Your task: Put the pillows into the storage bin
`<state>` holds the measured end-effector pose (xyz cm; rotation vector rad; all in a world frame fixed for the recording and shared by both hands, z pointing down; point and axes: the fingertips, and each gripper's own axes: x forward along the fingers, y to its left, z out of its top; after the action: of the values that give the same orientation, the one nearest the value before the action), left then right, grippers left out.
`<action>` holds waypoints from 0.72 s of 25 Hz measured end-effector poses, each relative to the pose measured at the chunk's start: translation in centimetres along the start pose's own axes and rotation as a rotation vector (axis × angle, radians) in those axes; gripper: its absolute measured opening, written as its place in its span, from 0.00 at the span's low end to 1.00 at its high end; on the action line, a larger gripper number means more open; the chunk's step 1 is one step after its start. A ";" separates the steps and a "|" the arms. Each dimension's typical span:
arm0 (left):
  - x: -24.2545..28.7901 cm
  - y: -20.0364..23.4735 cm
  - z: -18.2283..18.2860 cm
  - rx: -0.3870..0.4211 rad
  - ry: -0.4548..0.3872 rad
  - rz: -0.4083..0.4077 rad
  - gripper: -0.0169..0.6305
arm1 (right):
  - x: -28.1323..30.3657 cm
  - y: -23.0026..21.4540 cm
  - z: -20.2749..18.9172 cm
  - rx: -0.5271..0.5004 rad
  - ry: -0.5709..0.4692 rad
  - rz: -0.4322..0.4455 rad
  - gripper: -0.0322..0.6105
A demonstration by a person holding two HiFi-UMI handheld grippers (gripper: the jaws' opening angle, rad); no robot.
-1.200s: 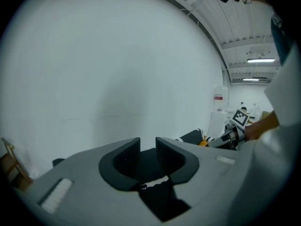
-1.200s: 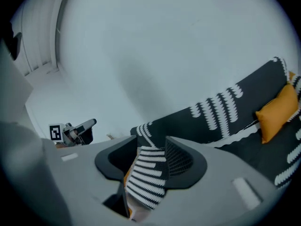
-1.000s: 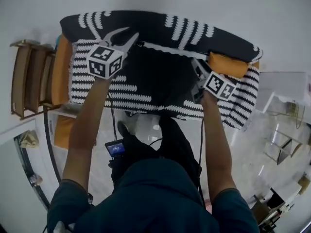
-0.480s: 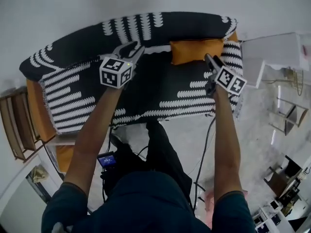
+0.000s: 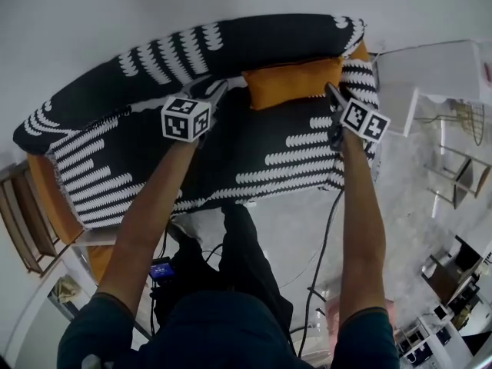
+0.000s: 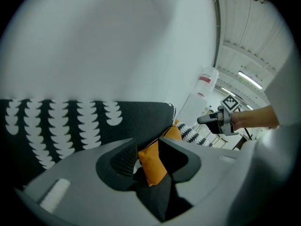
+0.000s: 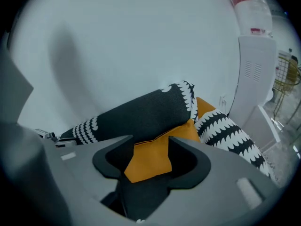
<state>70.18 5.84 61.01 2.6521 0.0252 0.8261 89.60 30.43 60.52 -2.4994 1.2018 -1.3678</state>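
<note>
A: While my left claw (image 5: 218, 92) and right claw (image 5: 330, 91) have just been opening, both stand released, empty.
B: And the orange rectangular fabric pillow (image 5: 296, 81)?
A: Ahead, between the claws, on the black-and-white patterned sofa (image 5: 154, 154).

Pillows: I see one orange pillow (image 5: 294, 83).
Sofas: I see one patterned sofa (image 5: 254, 41).
Grippers: I hold two, left gripper (image 5: 217, 91), right gripper (image 5: 330, 91).

Overhead, plus jaw-level (pillow (image 5: 296, 81) shared)
</note>
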 end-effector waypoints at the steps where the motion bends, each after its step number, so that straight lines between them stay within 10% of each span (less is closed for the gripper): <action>1: 1.1 0.1 -0.8 -0.019 0.014 -0.002 0.24 | 1.0 -1.4 0.1 -0.003 0.014 -0.012 0.38; 18: 14.5 1.0 -10.6 -0.267 0.157 -0.038 0.41 | 15.0 -14.3 -2.6 -0.040 0.200 -0.096 0.43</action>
<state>76.26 10.20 77.31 2.3273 0.0049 0.9520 101.01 31.43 78.04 -2.5274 1.1645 -1.6691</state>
